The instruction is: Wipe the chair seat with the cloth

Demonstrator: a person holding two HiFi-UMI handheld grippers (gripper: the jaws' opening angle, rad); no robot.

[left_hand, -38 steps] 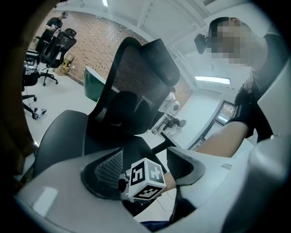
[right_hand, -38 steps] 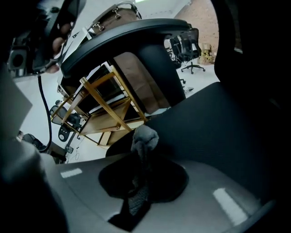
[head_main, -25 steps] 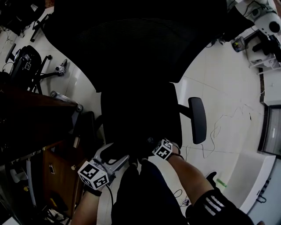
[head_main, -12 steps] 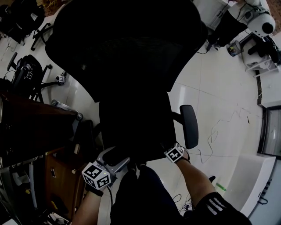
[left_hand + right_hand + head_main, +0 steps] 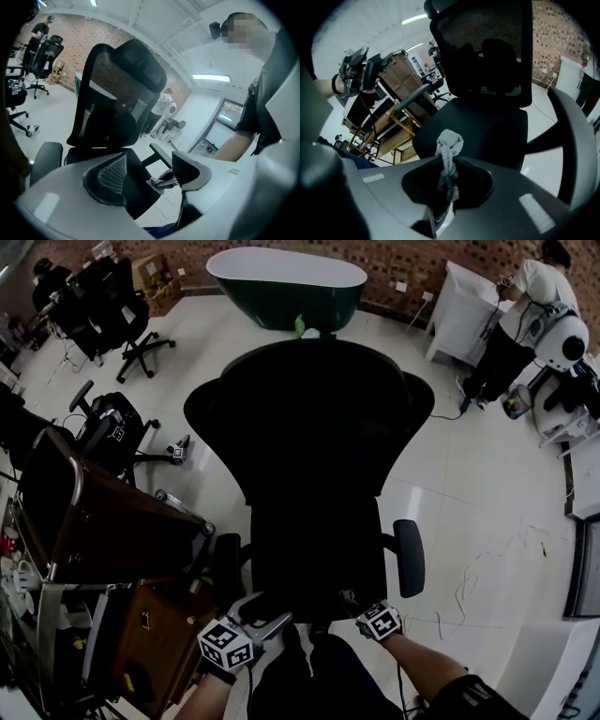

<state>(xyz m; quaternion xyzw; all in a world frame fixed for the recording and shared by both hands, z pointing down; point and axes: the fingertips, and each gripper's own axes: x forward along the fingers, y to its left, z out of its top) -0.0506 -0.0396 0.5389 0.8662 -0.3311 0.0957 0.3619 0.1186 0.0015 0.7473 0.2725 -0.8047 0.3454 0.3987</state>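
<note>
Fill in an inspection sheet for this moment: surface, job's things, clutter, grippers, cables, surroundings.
Surface: black chair seat, nothing seen lying on it; too dark to judge dirt.
Job's things: grey cloth, bunched, at the seat's front edge; contact unclear.
Clutter: wooden furniture close beside the chair, at the head view's left.
Grippers: right hand-held gripper shut on the cloth; left hand-held gripper open, empty.
Cables: loose cable on the floor.
Surroundings: green bathtub, other office chairs, a person.

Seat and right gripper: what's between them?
The cloth, pinched in the right gripper, sticks out toward the seat; the right gripper view shows it.
</note>
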